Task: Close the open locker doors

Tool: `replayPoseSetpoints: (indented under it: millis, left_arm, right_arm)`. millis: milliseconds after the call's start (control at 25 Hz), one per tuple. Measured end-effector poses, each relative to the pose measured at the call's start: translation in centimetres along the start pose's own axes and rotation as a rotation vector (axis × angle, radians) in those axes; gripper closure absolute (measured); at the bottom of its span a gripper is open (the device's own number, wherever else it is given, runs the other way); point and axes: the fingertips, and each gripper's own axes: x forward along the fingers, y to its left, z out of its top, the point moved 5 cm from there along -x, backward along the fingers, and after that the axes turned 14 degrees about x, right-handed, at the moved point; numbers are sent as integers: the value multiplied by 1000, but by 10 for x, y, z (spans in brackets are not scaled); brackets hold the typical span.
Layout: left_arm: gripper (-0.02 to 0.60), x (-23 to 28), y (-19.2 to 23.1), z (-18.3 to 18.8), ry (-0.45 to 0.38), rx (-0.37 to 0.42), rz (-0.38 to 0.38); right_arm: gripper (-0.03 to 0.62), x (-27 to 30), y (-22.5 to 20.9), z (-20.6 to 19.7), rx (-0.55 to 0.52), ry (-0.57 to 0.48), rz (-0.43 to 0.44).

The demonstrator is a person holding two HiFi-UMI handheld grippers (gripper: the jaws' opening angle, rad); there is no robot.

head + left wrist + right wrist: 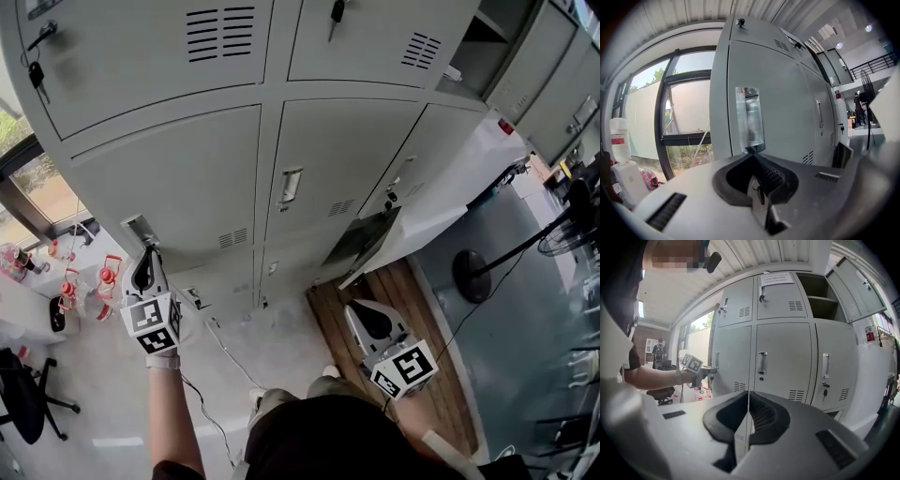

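Two locker doors stand open. The upper right door (855,282) is swung wide, high above and to the right of the right gripper (748,393). The bottom-row door (361,242) hangs out low, just ahead of that gripper and well to the right of the left gripper (753,152). Neither door is touched yet. The right gripper's jaws are pressed together on nothing, and it sits back from the lockers, probably kept ready as a blunt pusher for the low door. The left gripper's jaws are likewise together and empty. Their tips are right at the lower end of the recessed handle (750,117) on the left column's middle door (783,108), which looks flush or nearly so. Closed jaws suit nudging a panel home rather than gripping it. Whether the tips actually press the handle I cannot tell.
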Motion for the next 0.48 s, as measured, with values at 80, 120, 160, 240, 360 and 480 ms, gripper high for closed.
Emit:
replayPoseSetpoints:
  millis: [80, 120, 160, 240, 360, 480]
  left_arm:
    - [574, 3, 1, 0, 3, -1, 4]
    - [574, 4, 2, 0, 4, -2, 6]
    - [574, 5, 3, 0, 6, -2, 7]
    - [574, 9, 4, 0, 12, 0, 5]
    - [574, 13, 4, -2, 24, -7, 2]
    - [574, 12, 3, -2, 27, -6, 12]
  right_arm:
    - [572, -3, -2, 0, 1, -2, -8]
    - [572, -4, -3, 0, 1, -3, -11]
    - [572, -5, -4, 1, 1, -5, -14]
    - [572, -8, -6, 2, 0, -7, -20]
    - [572, -12, -9, 2, 1, -7, -30]
    - [572, -15, -13, 2, 5, -6, -36]
